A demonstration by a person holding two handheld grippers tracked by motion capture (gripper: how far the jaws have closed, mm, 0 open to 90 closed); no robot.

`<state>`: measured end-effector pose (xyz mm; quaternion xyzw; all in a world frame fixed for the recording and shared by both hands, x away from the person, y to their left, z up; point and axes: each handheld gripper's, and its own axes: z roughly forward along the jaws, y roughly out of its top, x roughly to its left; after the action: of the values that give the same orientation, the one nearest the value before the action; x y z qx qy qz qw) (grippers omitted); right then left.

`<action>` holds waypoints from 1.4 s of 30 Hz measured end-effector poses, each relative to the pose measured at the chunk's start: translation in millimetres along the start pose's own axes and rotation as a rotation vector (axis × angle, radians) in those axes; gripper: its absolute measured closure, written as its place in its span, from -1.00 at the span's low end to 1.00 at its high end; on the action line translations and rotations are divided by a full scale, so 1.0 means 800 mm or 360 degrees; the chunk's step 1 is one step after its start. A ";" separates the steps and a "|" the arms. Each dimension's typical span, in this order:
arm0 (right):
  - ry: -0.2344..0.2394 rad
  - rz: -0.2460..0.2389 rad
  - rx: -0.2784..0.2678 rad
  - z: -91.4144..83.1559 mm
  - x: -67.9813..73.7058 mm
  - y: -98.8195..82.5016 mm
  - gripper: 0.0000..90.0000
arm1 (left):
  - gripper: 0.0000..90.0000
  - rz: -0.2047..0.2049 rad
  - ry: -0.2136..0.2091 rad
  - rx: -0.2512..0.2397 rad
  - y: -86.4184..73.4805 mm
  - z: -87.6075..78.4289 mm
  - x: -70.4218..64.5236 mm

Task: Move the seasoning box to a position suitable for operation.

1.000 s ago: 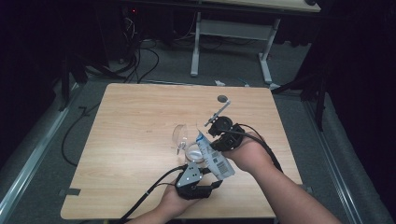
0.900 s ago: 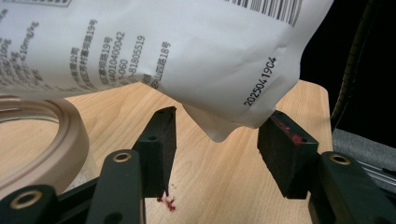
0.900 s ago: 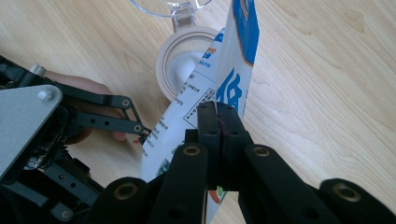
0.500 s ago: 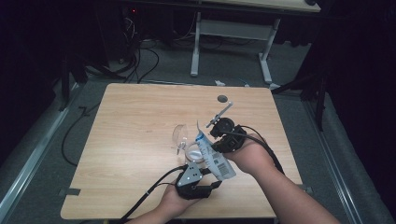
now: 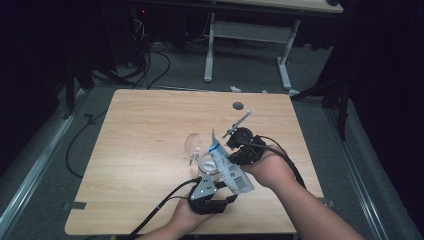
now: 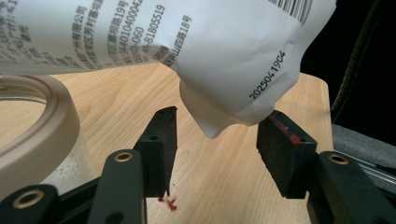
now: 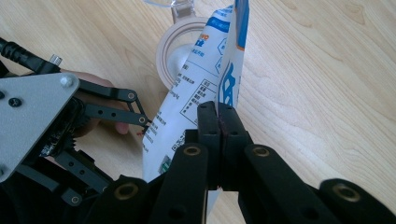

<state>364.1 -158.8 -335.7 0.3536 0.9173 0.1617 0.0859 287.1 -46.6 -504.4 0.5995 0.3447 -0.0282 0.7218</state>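
A white pouch (image 5: 227, 167) with a blue top and printed text hangs tilted, top end down, over the mouth of a clear jar (image 5: 202, 161) near the table's middle. My right gripper (image 5: 229, 154) is shut on the pouch's side edge; in the right gripper view the black jaws (image 7: 219, 135) pinch the pouch (image 7: 187, 98) above the jar's rim (image 7: 163, 51). My left gripper (image 5: 222, 186) sits just below, open. In the left gripper view the pouch's bottom corner (image 6: 224, 112) hangs between the two pads (image 6: 161, 144) without touching them, and the jar's rim (image 6: 37, 121) lies to their left.
The jar's clear hinged lid (image 5: 192, 143) stands open on its far side. A round hole (image 5: 238, 106) marks the wooden table (image 5: 140, 125) farther back. Small red specks (image 6: 169, 203) dot the wood by the left jaw. A grey desk frame (image 5: 247, 35) and cables lie beyond the table.
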 end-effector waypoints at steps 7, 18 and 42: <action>0.0020 0.0014 -0.0001 0.002 0.001 0.001 1.00 | -0.07 -0.0012 -0.0007 -0.0018 0.001 -0.002 0.001; 0.0019 -0.0002 0.0003 0.004 0.002 0.001 1.00 | -0.11 0.0011 -0.0017 -0.0023 0.007 -0.023 -0.002; 0.0015 -0.0007 0.0001 0.009 -0.003 -0.002 1.00 | -0.11 0.0111 0.0387 -0.0101 0.052 -0.132 0.101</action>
<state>366.5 -160.1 -342.7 0.3508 0.9185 0.1630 0.0818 318.3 88.3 -517.0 0.5870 0.4094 0.0805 0.6938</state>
